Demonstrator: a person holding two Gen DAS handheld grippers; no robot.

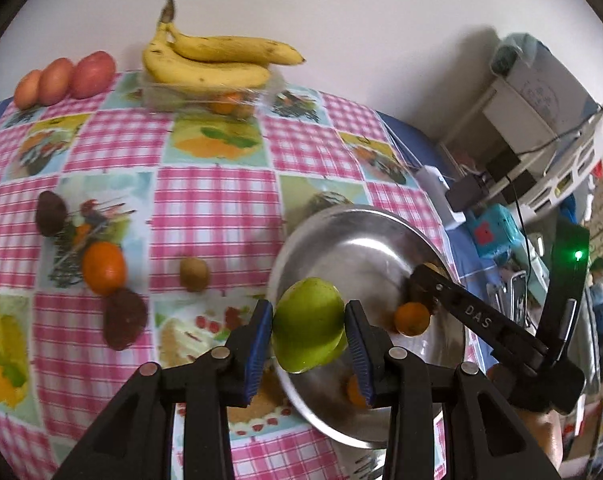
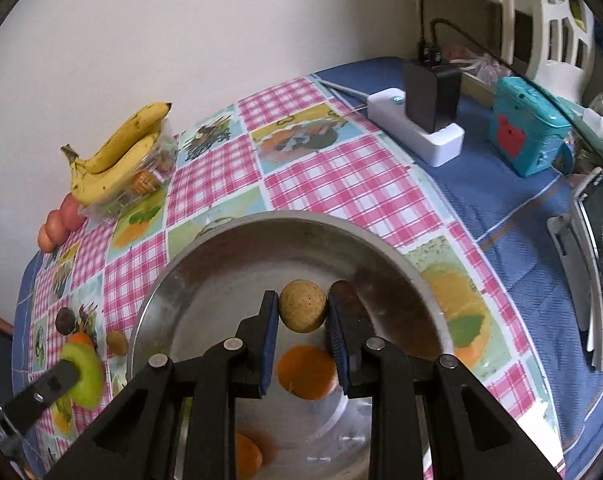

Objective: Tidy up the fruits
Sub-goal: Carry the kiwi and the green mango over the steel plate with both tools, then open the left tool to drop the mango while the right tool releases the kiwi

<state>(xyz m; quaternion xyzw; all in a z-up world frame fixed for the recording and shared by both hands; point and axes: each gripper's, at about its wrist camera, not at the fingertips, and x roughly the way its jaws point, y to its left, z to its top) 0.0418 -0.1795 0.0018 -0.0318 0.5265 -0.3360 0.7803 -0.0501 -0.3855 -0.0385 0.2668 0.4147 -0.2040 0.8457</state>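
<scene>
1. L gripper [image 1: 308, 334]: clamped on a green apple [image 1: 307, 328], blue pads pressing it from both sides. Apple hangs over the near-left rim of the steel bowl [image 1: 365, 216], clear of the tablecloth [image 1: 217, 200].
2. R gripper [image 2: 302, 316]: clamped on a small round tan-brown fruit [image 2: 302, 306], speckled, prob. a kiwi or similar; can't tell for sure. It's held above the inside of the bowl, not touching the bottom.
3. Bowl contents: an orange fruit [image 2: 306, 372] lies on the bowl floor just below the R gripper's fingers; a 2nd orange one [image 2: 247, 456] sits nearer the camera, partly hidden by the gripper body.
4. From the L view the R gripper's black arm reaches in over the bowl's far-right side, w/ an orange fruit beside its tip.
5. Still out on the cloth, left of the bowl: a brown kiwi [image 1: 194, 274], an orange [image 1: 103, 268], two dark purple-brown fruits, one [image 1: 51, 214] above the orange, one [image 1: 124, 318] below it. All apart from the bowl.
6. Back edge of table: bananas [image 1: 209, 62] on top of a clear plastic box [image 1: 205, 98] w/ smth orange inside; three reddish fruits [image 1: 65, 78] in a row to the left, touching each other.
7. Right of the cloth, on the blue cover: white power strip [image 2: 415, 128] w/ a black adapter [image 2: 431, 94] plugged in, a teal box [image 2: 525, 128] just beside it.
</scene>
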